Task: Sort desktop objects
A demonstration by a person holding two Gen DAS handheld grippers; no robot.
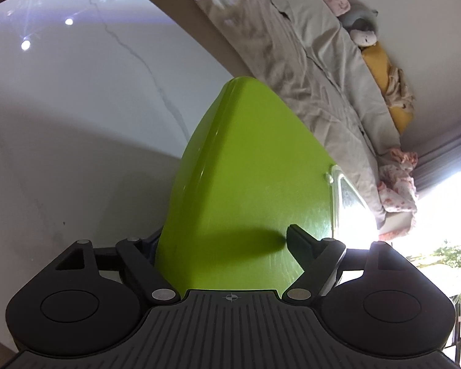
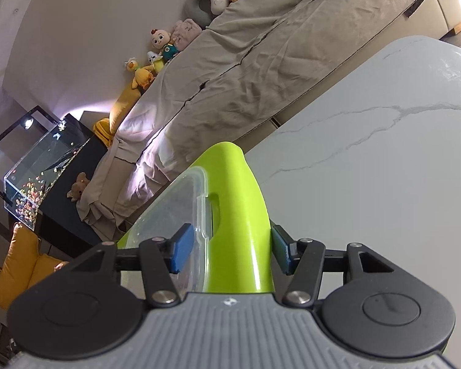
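Observation:
A lime green plastic box point(image 1: 246, 160) with a clear lid point(image 2: 175, 203) is held between both grippers over the white marble table point(image 2: 384, 169). In the left wrist view the box fills the span of my left gripper point(image 1: 222, 241). One black finger point(image 1: 296, 241) rests on its green face and the other is mostly hidden behind its side. My right gripper point(image 2: 232, 247) is shut on the box's other end point(image 2: 236, 190), one blue pad point(image 2: 181, 247) on the lid side and one against the green edge.
The table point(image 1: 76, 123) shows grey veins and light reflections. Beyond its far edge lies a couch draped in a rumpled beige sheet point(image 2: 261, 61), with plush toys point(image 2: 159, 46) along the wall. A lit glass tank point(image 2: 37, 181) stands on a dark cabinet. A bright window point(image 1: 445, 215) glares at right.

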